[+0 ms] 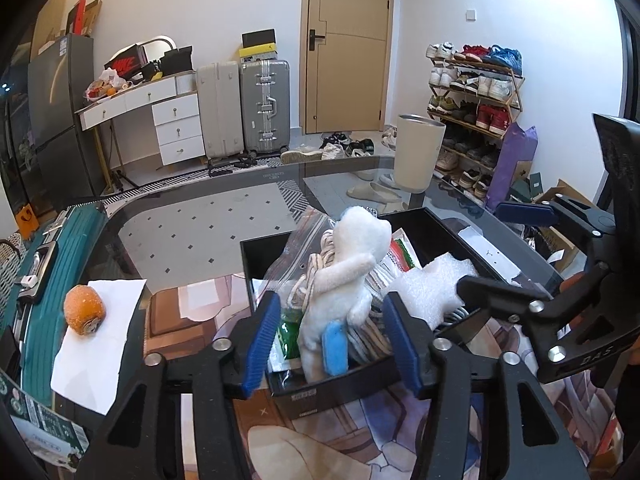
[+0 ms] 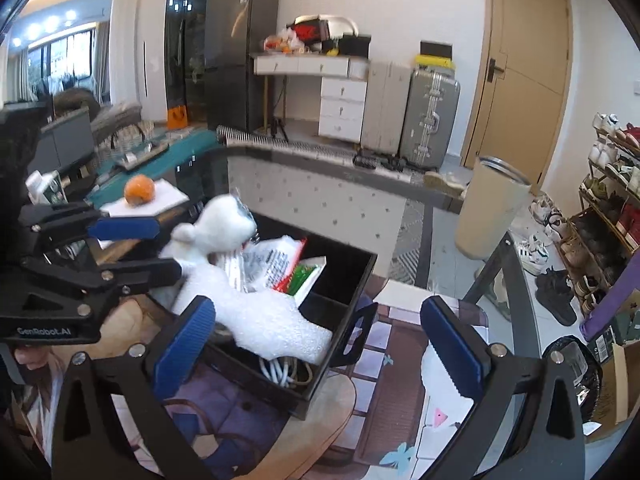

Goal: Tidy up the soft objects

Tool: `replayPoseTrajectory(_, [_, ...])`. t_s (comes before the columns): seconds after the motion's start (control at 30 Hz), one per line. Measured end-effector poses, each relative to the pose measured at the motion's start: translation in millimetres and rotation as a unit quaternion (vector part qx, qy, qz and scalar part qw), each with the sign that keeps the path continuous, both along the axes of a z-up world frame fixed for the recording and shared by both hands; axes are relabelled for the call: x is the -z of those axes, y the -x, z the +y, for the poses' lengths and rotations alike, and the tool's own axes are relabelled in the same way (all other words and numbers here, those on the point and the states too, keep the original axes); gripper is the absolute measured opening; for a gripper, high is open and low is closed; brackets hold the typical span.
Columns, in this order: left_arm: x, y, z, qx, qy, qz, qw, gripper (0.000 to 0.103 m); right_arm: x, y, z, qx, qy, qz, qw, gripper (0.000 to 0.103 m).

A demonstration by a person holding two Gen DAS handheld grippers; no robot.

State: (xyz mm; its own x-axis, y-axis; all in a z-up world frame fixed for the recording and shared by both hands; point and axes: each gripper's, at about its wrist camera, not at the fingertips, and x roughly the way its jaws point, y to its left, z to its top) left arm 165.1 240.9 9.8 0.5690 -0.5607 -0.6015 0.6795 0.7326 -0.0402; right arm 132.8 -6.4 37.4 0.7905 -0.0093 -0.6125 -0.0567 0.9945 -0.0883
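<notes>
From the left wrist camera, the left gripper [image 1: 334, 344] hangs over the near wall of the black box [image 1: 416, 216], its blue fingers spread wide, gripping nothing. Between them, touching neither, stands the white plush toy [image 1: 348, 272], leaning on a clear bag [image 1: 296, 248] of rope inside the box. A sheet of white foam [image 1: 432, 284] lies in the box to the right, and the right gripper [image 1: 480, 264] reaches in above it from that side. Left of the box the glass table [image 1: 200, 220] is bare up to its rounded far edge; an orange [image 1: 85, 310] sits on white paper [image 1: 96, 340] near the left edge.

From the right wrist camera, the right gripper [image 2: 320, 332] is wide open and empty, one finger beside the foam [image 2: 272, 320], the other well outside the box's handle wall [image 2: 352, 332]. The plush toy [image 2: 220, 228] stands at the box's far left corner, with the left gripper [image 2: 136, 246] close beside it. Right of the box the printed mat [image 2: 400, 344] lies clear to the table edge.
</notes>
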Motion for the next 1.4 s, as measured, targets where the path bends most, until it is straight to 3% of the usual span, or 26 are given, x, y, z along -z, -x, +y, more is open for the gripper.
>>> replayPoseTrajectory(0.13, [-3, 11, 11, -0.01, 0.006, -0.016, 0.9998, 0.081, -8, 18, 1, -0.002, -0.02, -0.035, 0.999, 0.103])
replayPoseTrajectory(0.33, [-2, 26, 30, -0.033, 0.013, -0.033, 0.9988, 0.101, -4, 44, 9, -0.003, -0.032, -0.06, 0.998, 0.103])
replayPoseTrajectory(0.57, [3, 42, 43, -0.062, 0.026, -0.059, 0.996, 0.102, 1, 60, 13, 0.001, -0.034, -0.07, 0.997, 0.103])
replayPoseTrajectory(0.9, [9, 56, 44, -0.067, 0.04, -0.085, 0.9934, 0.102, 11, 70, 21, 0.002, -0.034, -0.09, 0.995, 0.103])
replayPoseTrajectory(1.4, [11, 55, 40, -0.067, 0.04, -0.082, 0.9936, 0.103, 13, 74, 15, 0.004, -0.045, -0.103, 0.994, 0.103])
